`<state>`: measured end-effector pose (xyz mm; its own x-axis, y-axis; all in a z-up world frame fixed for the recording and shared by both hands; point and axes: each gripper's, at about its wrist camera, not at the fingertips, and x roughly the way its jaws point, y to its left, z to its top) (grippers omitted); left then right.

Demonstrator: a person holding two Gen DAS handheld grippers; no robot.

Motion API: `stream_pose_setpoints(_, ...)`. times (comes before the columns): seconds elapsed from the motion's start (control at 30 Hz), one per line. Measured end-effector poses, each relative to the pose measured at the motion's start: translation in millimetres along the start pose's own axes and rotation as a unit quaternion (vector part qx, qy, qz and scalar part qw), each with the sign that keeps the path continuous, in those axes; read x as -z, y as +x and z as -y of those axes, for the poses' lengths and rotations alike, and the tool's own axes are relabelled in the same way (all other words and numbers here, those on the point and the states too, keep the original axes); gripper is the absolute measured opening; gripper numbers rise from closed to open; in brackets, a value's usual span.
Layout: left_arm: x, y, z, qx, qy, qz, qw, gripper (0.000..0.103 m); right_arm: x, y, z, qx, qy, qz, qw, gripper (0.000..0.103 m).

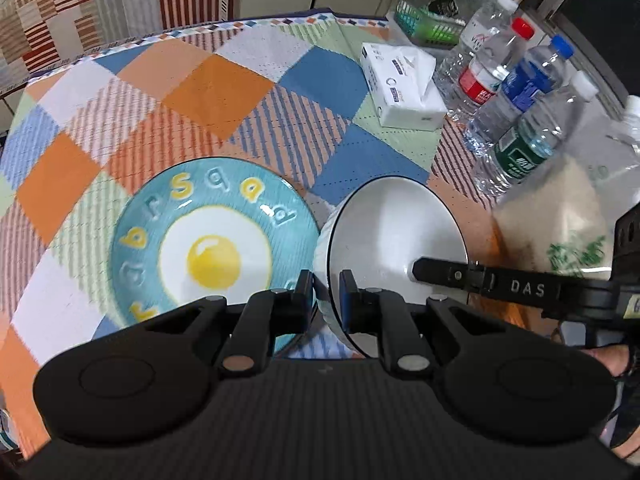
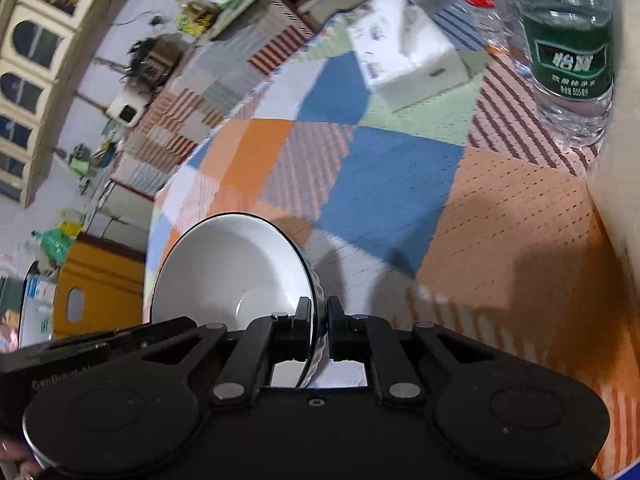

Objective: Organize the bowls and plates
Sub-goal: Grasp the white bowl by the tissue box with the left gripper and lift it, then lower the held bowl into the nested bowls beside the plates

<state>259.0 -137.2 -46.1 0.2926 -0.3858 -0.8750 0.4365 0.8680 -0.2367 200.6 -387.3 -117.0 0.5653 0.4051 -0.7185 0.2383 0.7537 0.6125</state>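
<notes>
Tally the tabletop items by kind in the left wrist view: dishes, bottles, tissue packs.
Plates: 1, blue egg plate
Bowls: 1, white bowl
Water bottles: 4, by cap white, red, blue, and green-labelled
Tissue packs: 1
Total: 7

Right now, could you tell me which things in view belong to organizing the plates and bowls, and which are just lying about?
Job:
- white bowl, gripped at its rim by left gripper and right gripper
- egg-pattern plate

Lying about:
- tissue pack
- water bottles
- green basket
</notes>
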Motion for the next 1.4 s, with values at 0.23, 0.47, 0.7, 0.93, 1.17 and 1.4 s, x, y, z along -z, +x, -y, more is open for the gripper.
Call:
stream_pose_setpoints(0.23,32,-50,-4,-0.005,0.007,0.009,0.9999,0.013,38,-32,-33,-0.021,-0.038,0.008,0.999,0.013)
stream_pose_setpoints(0.47,64,-64,-14,0.005,-0.011,-0.043,0.9990,0.013,65,-59,-57,-0.013,-0.070,0.020,0.997,0.013)
stream_pose_setpoints(0.7,88,-52,-28,-0.023,-0.016,-0.080,0.9964,0.013,89,-38,-65,0.004,-0.072,-0.020,0.997,0.013)
stream_pose_setpoints(0.93,103,-39,-39,-0.008,-0.037,-0.117,0.9924,0.013,108,-30,-84,0.043,-0.132,-0.014,0.990,0.013)
stream_pose_setpoints(1.17,112,-27,-42,0.006,-0.044,-0.126,0.9910,0.014,110,-28,-78,0.044,-0.142,-0.007,0.989,0.013)
stream_pose_setpoints(1.4,112,-18,-46,0.004,-0.046,-0.135,0.9897,0.016,127,-22,-96,0.071,-0.227,0.012,0.971,0.013)
